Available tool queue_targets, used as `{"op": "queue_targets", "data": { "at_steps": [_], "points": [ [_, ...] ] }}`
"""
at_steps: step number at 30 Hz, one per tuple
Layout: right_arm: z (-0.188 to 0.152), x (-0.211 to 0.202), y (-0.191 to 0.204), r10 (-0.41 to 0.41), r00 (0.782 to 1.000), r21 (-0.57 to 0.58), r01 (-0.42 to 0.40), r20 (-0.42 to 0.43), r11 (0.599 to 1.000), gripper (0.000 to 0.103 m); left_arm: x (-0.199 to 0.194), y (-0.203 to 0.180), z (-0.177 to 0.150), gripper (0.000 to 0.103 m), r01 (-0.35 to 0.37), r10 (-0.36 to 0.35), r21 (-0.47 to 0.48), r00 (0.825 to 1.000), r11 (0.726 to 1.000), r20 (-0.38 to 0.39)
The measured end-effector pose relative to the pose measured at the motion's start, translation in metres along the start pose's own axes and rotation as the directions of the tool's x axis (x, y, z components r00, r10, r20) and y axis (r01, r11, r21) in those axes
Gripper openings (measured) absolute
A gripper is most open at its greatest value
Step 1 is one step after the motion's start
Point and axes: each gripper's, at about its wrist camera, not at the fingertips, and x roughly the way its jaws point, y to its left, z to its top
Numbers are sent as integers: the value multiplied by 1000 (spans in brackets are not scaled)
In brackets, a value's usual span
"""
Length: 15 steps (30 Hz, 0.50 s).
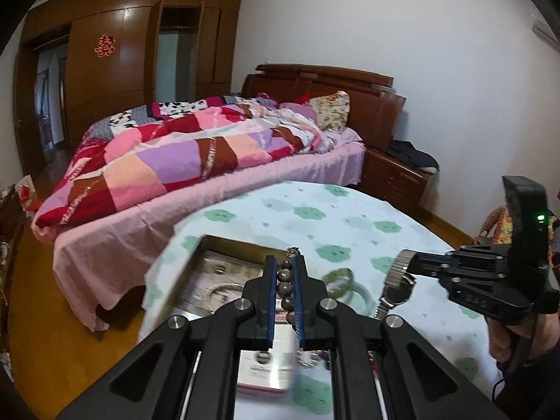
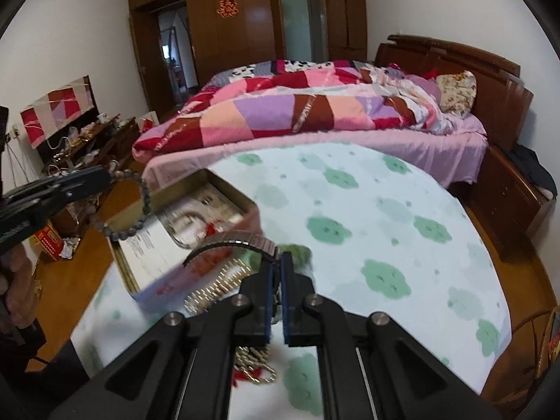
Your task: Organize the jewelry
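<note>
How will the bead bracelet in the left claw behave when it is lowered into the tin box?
The bead bracelet will probably act floppy: in the right wrist view it hangs as a loose loop below the left claw. Its round beads may roll or slide a little once released. It looks fairly light, so it should settle in the tin box without tipping it.

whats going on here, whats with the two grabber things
A person is sorting jewelry with a handheld gripper in each hand. The left gripper is shut on a brown bead bracelet, the right gripper on a metal-band wristwatch. Both hang over an open tin box on the cloth-covered table.
</note>
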Motion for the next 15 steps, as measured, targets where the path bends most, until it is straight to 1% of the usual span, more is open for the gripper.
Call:
{"op": "queue_targets", "data": {
  "at_steps": [9,15],
  "points": [
    [31,16,39,53,998,-71,-52,16,996,6,12,39,3,7,-93,92,-23,996,995,-11],
    [41,34,63,89,996,-103,-88,3,991,6,29,59,-4,8,-125,122,-55,991,991,-46]
  ]
}}
